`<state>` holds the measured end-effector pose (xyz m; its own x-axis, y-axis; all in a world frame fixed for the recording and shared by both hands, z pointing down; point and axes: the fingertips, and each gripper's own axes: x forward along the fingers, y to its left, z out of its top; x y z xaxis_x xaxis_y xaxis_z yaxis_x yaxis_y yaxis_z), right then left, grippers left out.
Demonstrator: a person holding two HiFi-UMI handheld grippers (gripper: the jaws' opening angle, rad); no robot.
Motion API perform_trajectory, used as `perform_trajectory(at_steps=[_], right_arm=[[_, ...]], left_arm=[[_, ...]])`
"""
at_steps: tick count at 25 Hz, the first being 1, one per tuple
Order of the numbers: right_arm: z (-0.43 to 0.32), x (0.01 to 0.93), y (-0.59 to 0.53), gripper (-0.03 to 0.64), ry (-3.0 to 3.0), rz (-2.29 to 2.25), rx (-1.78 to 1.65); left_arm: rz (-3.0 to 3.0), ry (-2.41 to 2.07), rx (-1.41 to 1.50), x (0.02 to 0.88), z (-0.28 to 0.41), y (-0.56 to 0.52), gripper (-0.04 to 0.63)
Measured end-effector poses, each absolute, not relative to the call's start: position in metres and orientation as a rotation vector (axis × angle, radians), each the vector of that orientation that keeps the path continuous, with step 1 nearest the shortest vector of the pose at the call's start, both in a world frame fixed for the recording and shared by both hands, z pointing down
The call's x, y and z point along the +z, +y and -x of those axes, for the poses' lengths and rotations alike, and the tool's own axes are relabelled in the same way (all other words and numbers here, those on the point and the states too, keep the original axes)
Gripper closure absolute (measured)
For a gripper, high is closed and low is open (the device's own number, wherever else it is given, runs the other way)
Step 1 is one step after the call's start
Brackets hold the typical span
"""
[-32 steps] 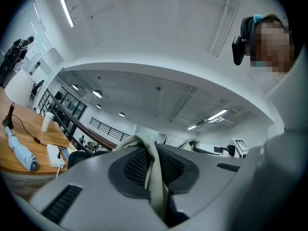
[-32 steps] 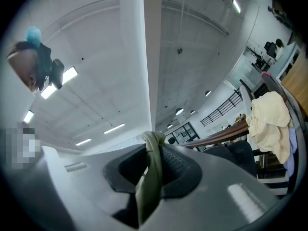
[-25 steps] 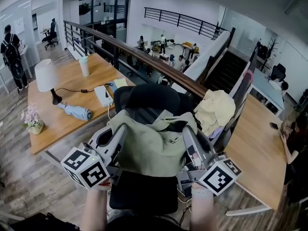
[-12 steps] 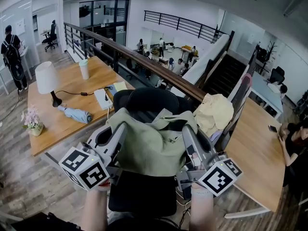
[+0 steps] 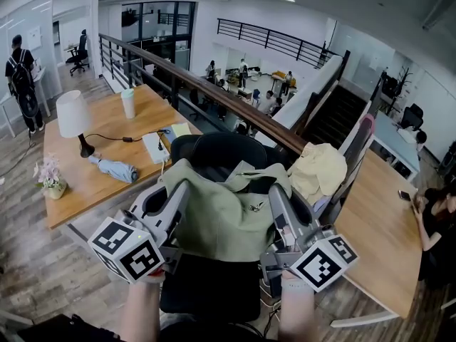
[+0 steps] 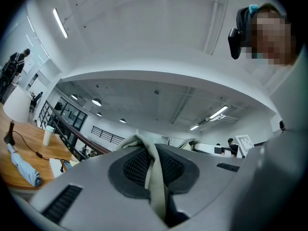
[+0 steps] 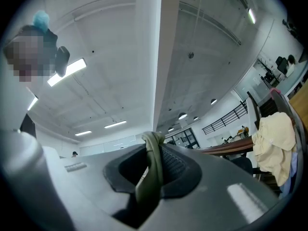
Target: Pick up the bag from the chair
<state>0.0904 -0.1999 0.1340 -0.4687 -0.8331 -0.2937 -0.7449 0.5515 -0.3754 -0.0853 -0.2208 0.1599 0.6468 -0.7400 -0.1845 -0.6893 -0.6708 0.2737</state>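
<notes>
Wooden desk [image 5: 85, 191]: lamp [image 5: 71, 112], cup [image 5: 128, 103], folded umbrella [image 5: 114, 168], flower pot [image 5: 50, 180] (near left edge). Black chair [image 5: 210, 291] just beside desk.

1. The left tool [image 6: 152, 163] has its jaws closed, with the pads pinching a pale fold of the bag [image 6: 155, 189].
2. The fold rises just above the pads.
3. A wooden surface [image 6: 9, 174] at far left carries a folded umbrella [image 6: 23, 165] and a cup [image 6: 47, 135].
</notes>
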Motion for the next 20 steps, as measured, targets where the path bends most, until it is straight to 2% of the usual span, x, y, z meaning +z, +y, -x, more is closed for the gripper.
perform_trajectory(at_steps=[20], right_arm=[[-0.081,0.147,-0.206,0.546,2.42,1.35,-0.123]], left_arm=[[-2.7,-1.214,-0.389,0.174,0.085,-0.223,0.577]])
